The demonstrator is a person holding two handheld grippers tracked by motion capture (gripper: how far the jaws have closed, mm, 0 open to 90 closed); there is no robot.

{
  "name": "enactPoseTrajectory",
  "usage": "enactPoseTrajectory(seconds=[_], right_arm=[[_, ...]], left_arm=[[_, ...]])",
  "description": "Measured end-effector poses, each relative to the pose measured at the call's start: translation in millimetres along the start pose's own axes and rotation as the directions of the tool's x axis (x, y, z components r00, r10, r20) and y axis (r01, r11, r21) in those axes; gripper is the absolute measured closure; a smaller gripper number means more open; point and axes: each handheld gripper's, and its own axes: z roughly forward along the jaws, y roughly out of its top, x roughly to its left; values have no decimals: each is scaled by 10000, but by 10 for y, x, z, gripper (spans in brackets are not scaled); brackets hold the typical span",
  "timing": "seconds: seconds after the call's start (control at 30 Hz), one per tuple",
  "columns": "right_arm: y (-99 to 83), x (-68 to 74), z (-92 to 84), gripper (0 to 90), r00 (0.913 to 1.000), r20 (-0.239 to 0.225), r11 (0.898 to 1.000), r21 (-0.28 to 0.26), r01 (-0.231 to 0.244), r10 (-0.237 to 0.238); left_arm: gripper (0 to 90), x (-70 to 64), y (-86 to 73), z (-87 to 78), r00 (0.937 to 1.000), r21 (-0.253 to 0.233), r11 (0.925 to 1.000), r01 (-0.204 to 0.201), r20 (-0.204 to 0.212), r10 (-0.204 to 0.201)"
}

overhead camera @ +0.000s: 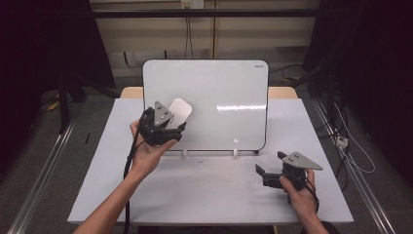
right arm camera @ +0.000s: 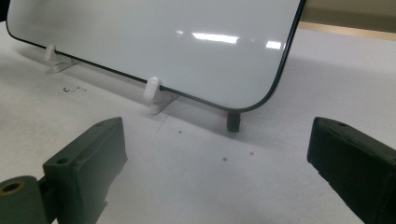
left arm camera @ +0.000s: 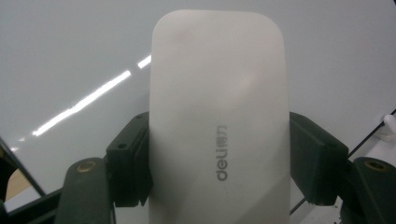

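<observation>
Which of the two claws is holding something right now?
The left claw, raised against the whiteboard, grips a white eraser; the right claw stands open and empty over the table.

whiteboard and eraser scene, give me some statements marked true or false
1. The left hand-held gripper is shut on the white eraser. True.
2. The eraser lies flat on the table. False: it is held up in front of the whiteboard, near its left side.
3. The right hand-held gripper holds a marker. False: its jaws stand open with nothing between them.
4. The whiteboard stands upright on small white feet. True.
5. The right hand-held gripper is above the whiteboard. False: it sits low over the table, in front of the board's lower right corner.
</observation>
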Motion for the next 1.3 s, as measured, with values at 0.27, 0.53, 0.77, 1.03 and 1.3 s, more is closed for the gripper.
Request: enactPoseTrajectory(seconds=[0.27, 0.53, 0.77, 1.03, 1.3], right_arm=[[-3, -10, 4, 46, 10000, -36, 10000, -27, -5, 5], [-3, -6, -12, 45, 10000, -9, 10000, -14, -61, 61], [2, 3, -8, 46, 10000, 56, 10000, -4, -34, 34], [5, 7, -4, 46, 10000, 52, 10000, -11, 1, -1], [4, 9, -1, 46, 10000, 63, 10000, 13, 6, -6]], left_arm=[[311, 70, -122, -56, 9997, 196, 9997, 125, -210, -121], [311, 148, -248, -67, 9992, 428, 9990, 106, -392, -89], [311, 181, -363, -59, 9983, 647, 9978, 125, -584, -87], [311, 165, -444, 27, 9973, 966, 9953, -25, -733, 97], [311, 151, -497, 205, 9947, 1353, 9908, -41, -1014, 180]])
